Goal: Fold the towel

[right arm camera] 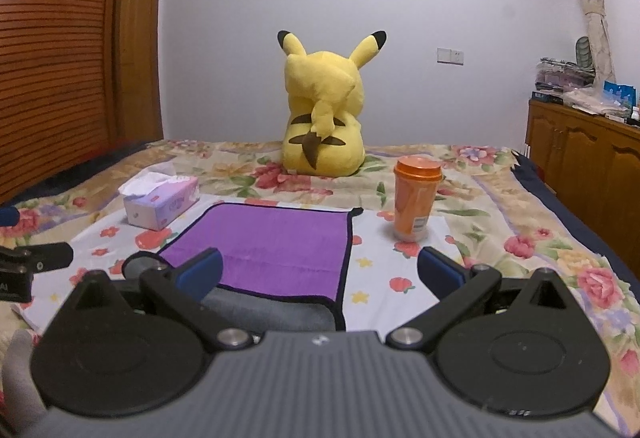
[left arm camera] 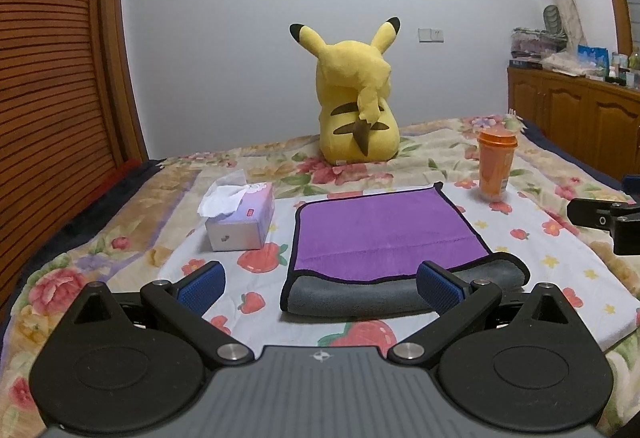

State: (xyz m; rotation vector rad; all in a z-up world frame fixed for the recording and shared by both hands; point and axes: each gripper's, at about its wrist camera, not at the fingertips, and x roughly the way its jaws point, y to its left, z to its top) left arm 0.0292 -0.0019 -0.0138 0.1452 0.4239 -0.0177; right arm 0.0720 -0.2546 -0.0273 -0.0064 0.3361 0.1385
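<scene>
A purple towel (left arm camera: 372, 230) with a dark hem and grey underside lies on the bed, folded over once so a grey fold shows along its near edge (left arm camera: 360, 296). It also shows in the right wrist view (right arm camera: 276, 242). My left gripper (left arm camera: 320, 286) is open and empty, hovering just in front of the towel's near left part. My right gripper (right arm camera: 320, 274) is open and empty, in front of the towel's near right corner. The right gripper's side shows in the left wrist view (left arm camera: 608, 220); the left gripper's side shows in the right wrist view (right arm camera: 32, 262).
A floral bedspread (left arm camera: 560, 250) covers the bed. A tissue box (left arm camera: 240, 218) stands left of the towel, an orange lidded cup (left arm camera: 496, 164) to its far right, a yellow plush toy (left arm camera: 356, 98) behind. A wooden wardrobe (left arm camera: 52, 78) is left, a wooden cabinet (left arm camera: 580, 110) right.
</scene>
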